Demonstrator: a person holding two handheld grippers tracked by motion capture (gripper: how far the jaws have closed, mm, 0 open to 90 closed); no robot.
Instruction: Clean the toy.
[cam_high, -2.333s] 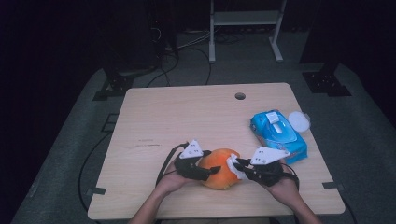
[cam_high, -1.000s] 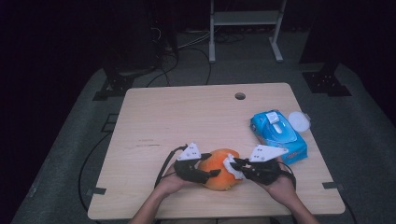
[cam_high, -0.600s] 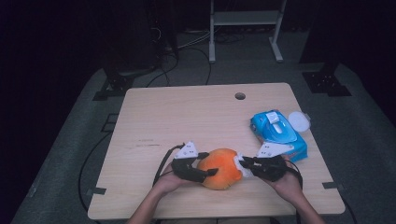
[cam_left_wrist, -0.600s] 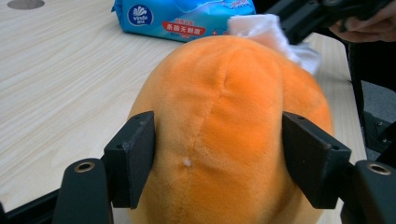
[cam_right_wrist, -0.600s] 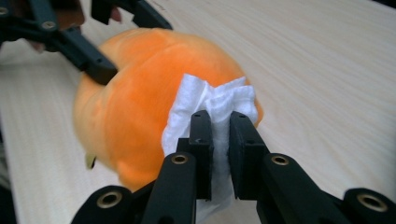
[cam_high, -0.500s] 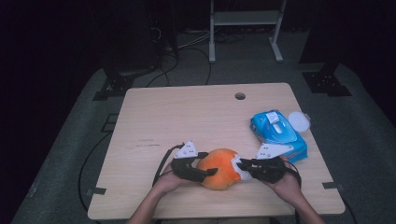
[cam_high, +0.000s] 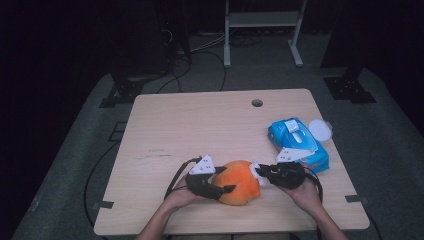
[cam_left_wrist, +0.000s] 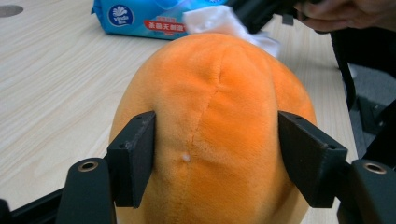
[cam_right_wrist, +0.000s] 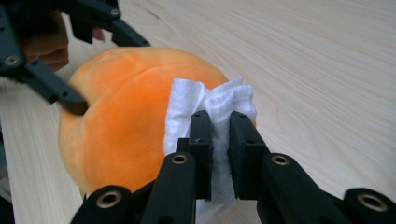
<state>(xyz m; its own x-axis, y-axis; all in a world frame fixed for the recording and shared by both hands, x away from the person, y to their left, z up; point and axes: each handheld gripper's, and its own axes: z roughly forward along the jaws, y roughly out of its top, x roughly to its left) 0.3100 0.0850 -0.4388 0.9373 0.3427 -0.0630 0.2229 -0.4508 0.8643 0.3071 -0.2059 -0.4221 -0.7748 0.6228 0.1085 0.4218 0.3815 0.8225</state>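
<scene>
An orange plush toy (cam_high: 240, 182) lies near the table's front edge. My left gripper (cam_high: 225, 180) is shut on its left side. In the left gripper view the two pads (cam_left_wrist: 133, 158) press into the plush (cam_left_wrist: 210, 107). Those jaws have just been closing tighter on it. My right gripper (cam_right_wrist: 219, 123) is shut on a crumpled white wipe (cam_right_wrist: 210, 100). It holds the wipe against the right side of the plush (cam_right_wrist: 121, 116). From above, the right gripper (cam_high: 259, 173) and its wipe (cam_high: 256, 167) touch the toy's right edge.
A blue pack of wet wipes (cam_high: 297, 142) lies just behind my right hand, with a round white lid (cam_high: 320, 131) beside it. The wooden table (cam_high: 200, 125) has a small hole (cam_high: 257, 103) near its far edge. Cables trail off the front.
The right gripper with the wipe has shifted slightly along the plush's right side. The left gripper keeps its place on the toy.
</scene>
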